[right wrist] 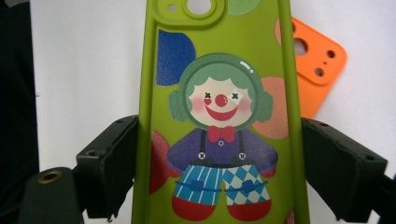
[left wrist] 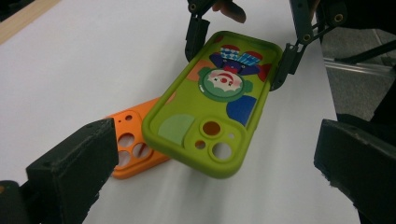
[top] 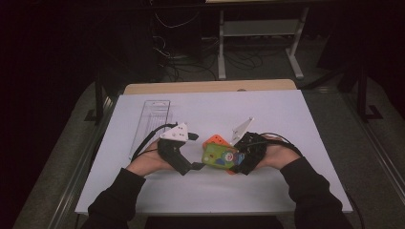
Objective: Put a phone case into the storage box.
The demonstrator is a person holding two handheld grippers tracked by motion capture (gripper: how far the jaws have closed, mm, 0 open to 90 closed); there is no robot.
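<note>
The right gripper (top: pixel 237 157) has its fingers (right wrist: pixel 109 165) clenched on the two long edges of a lime-green soft phone case printed with a cartoon clown (right wrist: pixel 219 116), grasping it near its lower end and holding it lifted and tilted above the white worktop (top: pixel 267 114). An orange phone case with camera cut-outs (left wrist: pixel 133 142) lies flat on the worktop, partly under the green one. The left gripper (top: pixel 193 164) faces the green case's camera end, its fingers (left wrist: pixel 74 163) released and spread, touching nothing. A clear plastic tray (top: pixel 150 119) lies well apart, farther back on the left.
</note>
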